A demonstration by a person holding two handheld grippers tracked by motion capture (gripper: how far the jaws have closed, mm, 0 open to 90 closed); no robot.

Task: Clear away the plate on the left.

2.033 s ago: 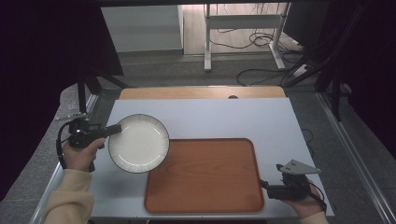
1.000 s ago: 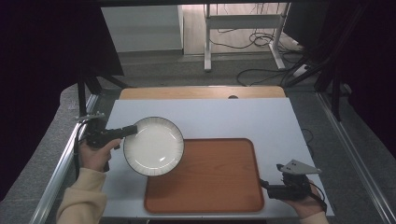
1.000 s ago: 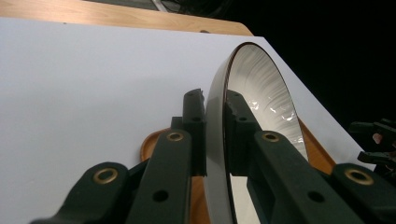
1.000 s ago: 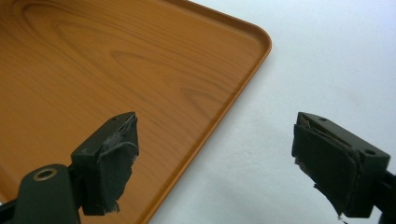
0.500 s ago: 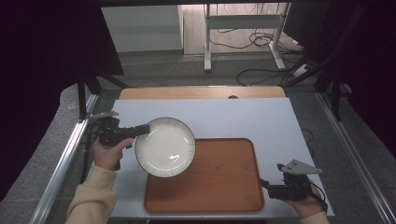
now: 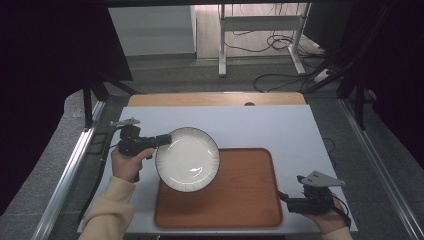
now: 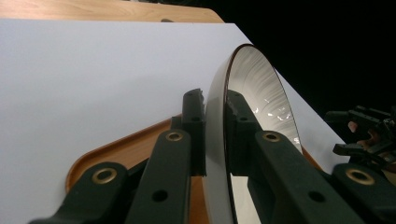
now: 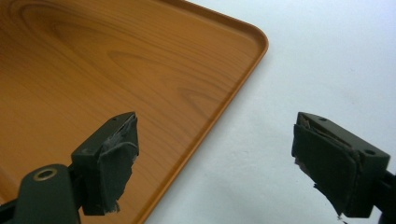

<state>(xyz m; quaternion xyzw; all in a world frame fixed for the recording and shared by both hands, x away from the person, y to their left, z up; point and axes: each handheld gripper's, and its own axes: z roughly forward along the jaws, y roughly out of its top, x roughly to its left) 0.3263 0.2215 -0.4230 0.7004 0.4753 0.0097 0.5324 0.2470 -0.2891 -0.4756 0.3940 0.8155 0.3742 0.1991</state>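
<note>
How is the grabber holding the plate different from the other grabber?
The left gripper is shut on the rim of the white plate, carrying it over the tray; the right gripper is open and holds nothing. The left one sits by the tray's left side, the right one by its right edge. Both are black, two-jawed and hand-held.

White tabletop (image 6: 260,125) evenly lit from above, surroundings left in deep darkness, glare caught on plate (image 7: 261,88), near jaws softly blurred, shadows faint
</note>
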